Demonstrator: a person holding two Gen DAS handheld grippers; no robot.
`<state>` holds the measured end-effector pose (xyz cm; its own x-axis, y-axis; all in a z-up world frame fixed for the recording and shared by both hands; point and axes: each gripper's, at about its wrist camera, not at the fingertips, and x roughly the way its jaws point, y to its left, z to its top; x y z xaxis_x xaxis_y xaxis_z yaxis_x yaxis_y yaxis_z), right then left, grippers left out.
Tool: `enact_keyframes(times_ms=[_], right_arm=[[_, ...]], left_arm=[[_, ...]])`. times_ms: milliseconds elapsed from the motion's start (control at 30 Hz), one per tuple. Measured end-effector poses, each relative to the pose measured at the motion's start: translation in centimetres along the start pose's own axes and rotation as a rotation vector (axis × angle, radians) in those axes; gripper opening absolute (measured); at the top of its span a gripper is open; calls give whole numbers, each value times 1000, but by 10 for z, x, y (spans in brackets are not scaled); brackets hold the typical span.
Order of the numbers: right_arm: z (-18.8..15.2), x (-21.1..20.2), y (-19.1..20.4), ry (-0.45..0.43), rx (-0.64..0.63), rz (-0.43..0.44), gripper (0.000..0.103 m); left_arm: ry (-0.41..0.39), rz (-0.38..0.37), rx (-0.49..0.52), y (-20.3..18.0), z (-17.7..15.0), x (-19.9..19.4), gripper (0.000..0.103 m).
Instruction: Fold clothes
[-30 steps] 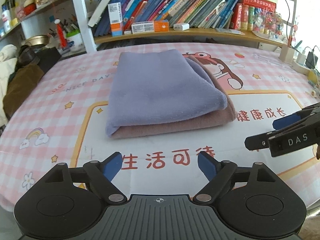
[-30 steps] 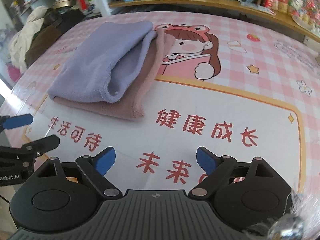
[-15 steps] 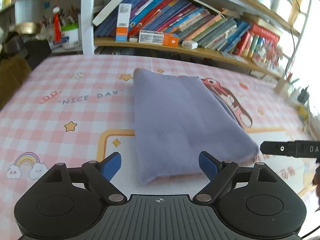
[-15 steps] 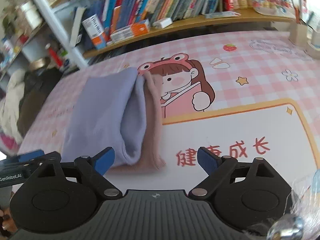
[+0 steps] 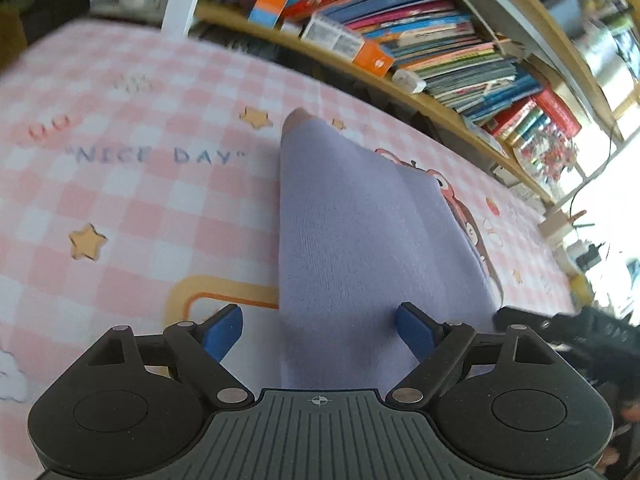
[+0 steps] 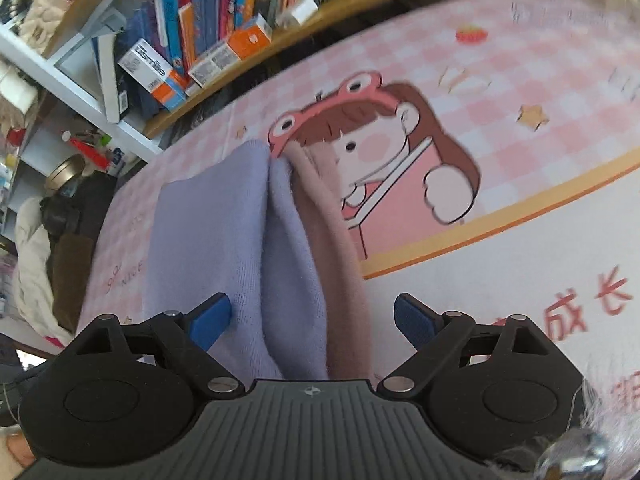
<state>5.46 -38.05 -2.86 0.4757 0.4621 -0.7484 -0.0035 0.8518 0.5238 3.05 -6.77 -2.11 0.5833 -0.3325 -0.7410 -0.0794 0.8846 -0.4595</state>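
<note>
a: since the lavender folded cloth point(image 5: 360, 248) runs lengthwise away from both tongs on the pink checked table mat point(image 5: 132, 216), which is nearer?

b: about equal. left gripper point(image 5: 320, 330) straddles its near-left edge, right gripper point(image 6: 312, 320) its near-right edge over the pink-brown layer point(image 6: 340, 264); both gape wide, gripping nothing.

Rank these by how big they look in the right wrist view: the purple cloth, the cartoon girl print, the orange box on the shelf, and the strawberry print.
1. purple cloth, though it lies nearest the camera
2. cartoon girl print
3. orange box
4. strawberry print, blurred, only slightly smaller than the box, so that order is unsure
</note>
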Motion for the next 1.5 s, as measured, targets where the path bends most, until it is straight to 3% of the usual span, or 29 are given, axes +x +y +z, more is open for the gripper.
enact_keyframes(times_ms=[133,200,300,400,567,667,733,833,1000,1167,1300,1500], right_arm=[[2,9,-2,30,29,30,85],[3,13,-2,51,23,53,74],[7,18,-1,72,3,79,70],[11,23,1,81,-17,100,64],[11,26,13,77,-77,48,40],[-2,11,51,-20,-300,-44,28],[-15,1,73,-83,-453,-48,27],[-13,4,63,-63,-416,-30,27],[4,15,12,33,-137,51,50],[6,23,-12,86,43,145,56],[11,30,-6,109,3,172,51],[15,43,-2,111,-37,213,36]], left_arm=[[11,-25,-46,4,2,6,86],[10,-36,-61,6,3,8,86],[12,-46,-53,4,5,11,85],[27,-67,-58,3,7,14,73],[25,-26,-32,-9,7,14,62],[5,40,56,-28,6,8,52],[-8,85,118,-39,3,7,52],[7,78,94,-32,5,8,54],[43,10,33,-17,12,11,61],[65,-58,-42,-3,13,17,63],[65,-86,-85,0,12,21,63],[22,-54,-77,-6,13,22,56]])
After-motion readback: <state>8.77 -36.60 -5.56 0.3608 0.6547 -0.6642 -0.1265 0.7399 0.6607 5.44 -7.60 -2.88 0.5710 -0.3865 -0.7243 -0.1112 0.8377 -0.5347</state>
